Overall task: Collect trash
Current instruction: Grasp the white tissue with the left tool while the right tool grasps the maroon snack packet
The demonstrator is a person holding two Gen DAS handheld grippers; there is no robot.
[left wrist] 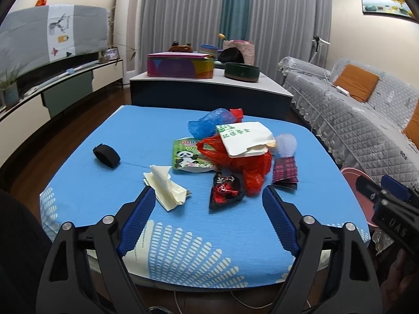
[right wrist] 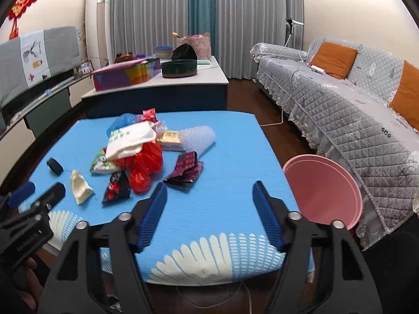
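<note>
Soft, even indoor light fills both views, a little dim, and shadows under the trash on the blue table (left wrist: 110, 183) are faint. Fisheye distortion bends the sofa (right wrist: 366, 120) and walls near the edges, where dark vignetting cuts the corners. The right wrist view looks slightly blurred.

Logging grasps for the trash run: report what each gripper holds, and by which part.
Nothing is held. The left gripper is open above the blue table, near the crumpled tissue. The right gripper is open too, with only bare table between its fingers.
</note>
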